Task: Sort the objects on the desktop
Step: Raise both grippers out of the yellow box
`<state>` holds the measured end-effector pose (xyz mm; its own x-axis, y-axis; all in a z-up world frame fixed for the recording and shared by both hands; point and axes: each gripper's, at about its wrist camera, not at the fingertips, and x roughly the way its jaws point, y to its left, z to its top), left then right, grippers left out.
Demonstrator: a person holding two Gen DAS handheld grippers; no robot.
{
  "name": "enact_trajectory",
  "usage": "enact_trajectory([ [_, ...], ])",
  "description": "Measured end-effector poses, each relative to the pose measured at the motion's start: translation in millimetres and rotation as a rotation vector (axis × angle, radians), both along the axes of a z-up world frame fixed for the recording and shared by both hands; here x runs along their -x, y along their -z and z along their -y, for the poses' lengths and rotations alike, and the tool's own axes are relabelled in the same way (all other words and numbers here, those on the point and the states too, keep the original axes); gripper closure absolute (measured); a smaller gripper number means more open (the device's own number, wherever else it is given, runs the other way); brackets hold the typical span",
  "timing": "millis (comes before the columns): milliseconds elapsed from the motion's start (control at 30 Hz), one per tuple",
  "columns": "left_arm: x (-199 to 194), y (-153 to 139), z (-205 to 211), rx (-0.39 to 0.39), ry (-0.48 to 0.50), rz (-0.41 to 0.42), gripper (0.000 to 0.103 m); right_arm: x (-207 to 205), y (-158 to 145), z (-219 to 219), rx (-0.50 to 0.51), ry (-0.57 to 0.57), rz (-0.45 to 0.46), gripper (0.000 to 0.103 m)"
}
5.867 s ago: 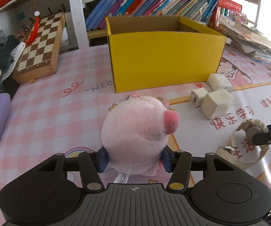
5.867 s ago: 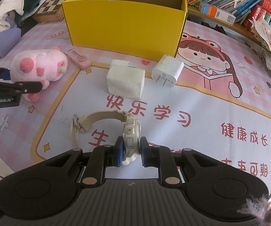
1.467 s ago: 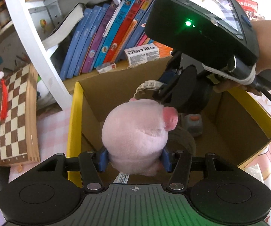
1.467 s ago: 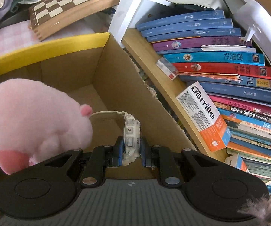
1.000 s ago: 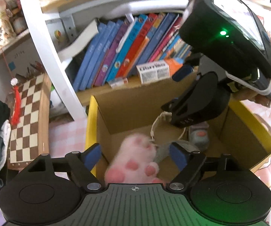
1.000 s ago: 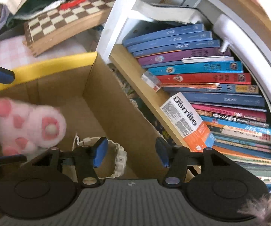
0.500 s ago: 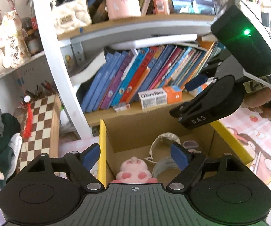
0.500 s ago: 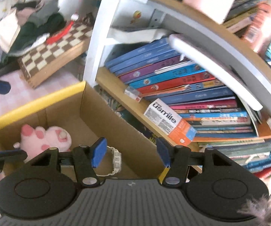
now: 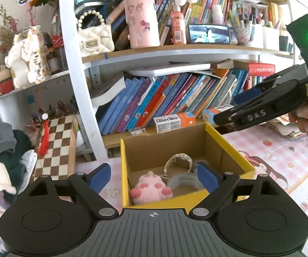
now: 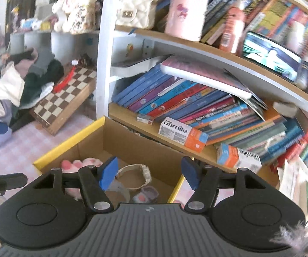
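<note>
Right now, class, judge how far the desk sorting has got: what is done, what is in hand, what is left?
Done: the pink plush toy and the cream watch lie inside the yellow box. In hand: nothing; the left gripper and right gripper are empty, jaws opening. Left: no unsorted desk objects show in these views, so that cannot be judged.

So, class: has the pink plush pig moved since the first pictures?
Yes. The pink plush pig lay on the mat in front of the yellow box; now it lies inside, at the near-left corner beside the watch.

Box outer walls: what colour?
Yellow box, brown cardboard inside; clearest in the left wrist view.
</note>
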<state>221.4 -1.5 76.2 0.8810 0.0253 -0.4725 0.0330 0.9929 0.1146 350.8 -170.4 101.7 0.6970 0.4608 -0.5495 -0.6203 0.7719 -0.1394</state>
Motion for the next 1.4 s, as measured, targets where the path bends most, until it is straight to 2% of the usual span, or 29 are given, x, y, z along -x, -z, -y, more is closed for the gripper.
enact_trajectory([
  [333,58.8,1.3,-14.2,0.008,0.022,-0.007,0.011,83.5,2.4,22.9,-0.024,0.053,0.021,0.026],
  [667,107.2,17.9,-28.4,0.005,0.019,-0.041,0.011,156.8,38.8,41.7,0.022,0.146,-0.028,0.019],
  [1100,150.3,48.3,-29.6,-0.002,0.056,-0.127,0.011,218.2,80.4,44.7,0.03,0.235,-0.136,0.016],
  [1400,163.4,61.8,-33.0,0.0,0.051,-0.171,0.01,242.0,97.8,34.6,0.053,0.241,-0.177,0.014],
])
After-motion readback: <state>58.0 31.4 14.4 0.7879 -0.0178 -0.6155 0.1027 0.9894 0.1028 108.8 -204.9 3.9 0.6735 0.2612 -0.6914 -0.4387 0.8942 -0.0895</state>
